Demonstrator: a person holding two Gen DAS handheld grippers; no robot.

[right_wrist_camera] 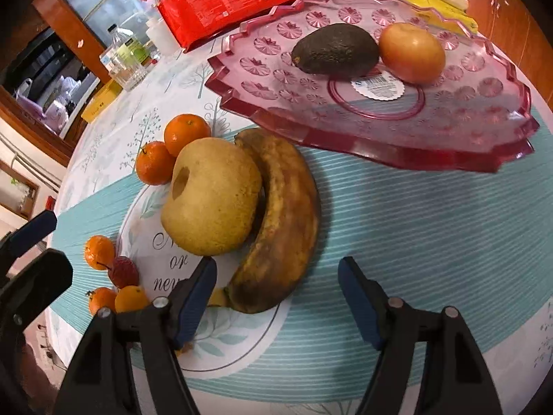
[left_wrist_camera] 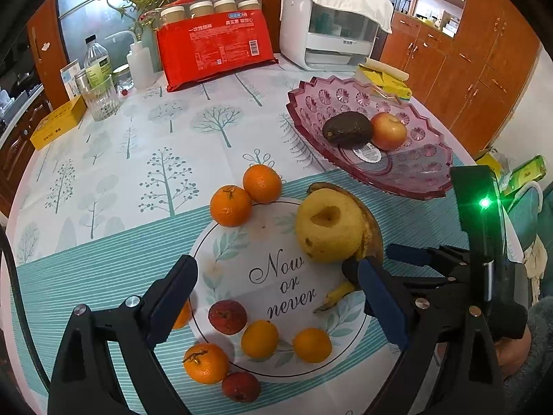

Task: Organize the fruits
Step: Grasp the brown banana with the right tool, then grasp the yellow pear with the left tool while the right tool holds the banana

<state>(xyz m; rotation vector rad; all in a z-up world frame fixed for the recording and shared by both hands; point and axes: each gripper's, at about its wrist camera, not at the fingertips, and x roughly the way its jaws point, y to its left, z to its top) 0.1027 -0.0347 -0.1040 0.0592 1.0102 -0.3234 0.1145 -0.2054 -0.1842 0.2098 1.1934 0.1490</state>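
Note:
A pink glass fruit dish [left_wrist_camera: 311, 103] [right_wrist_camera: 484, 138] holds a dark avocado [left_wrist_camera: 347, 128] [right_wrist_camera: 335, 50] and a red-yellow apple [left_wrist_camera: 389, 130] [right_wrist_camera: 411, 52]. On the table lie a big yellow pear [left_wrist_camera: 328, 230] [right_wrist_camera: 211, 197], a brown overripe banana [right_wrist_camera: 280, 221] [left_wrist_camera: 371, 231], several tangerines [left_wrist_camera: 231, 205] [right_wrist_camera: 186, 135] and small red fruits [left_wrist_camera: 227, 316] [right_wrist_camera: 123, 271]. My left gripper [left_wrist_camera: 276, 297] is open above the fruits. My right gripper [right_wrist_camera: 276, 301] is open, its jaws astride the banana's stem end; it also shows in the left wrist view [left_wrist_camera: 380, 259].
A red package [left_wrist_camera: 214, 48], a white appliance [left_wrist_camera: 328, 27], a drinking glass [left_wrist_camera: 100, 98], bottles [left_wrist_camera: 95, 58] and a yellow box [left_wrist_camera: 57, 122] stand at the table's far side. Yellow packets [left_wrist_camera: 383, 79] lie behind the dish. Wooden cabinets [left_wrist_camera: 466, 52] are at the right.

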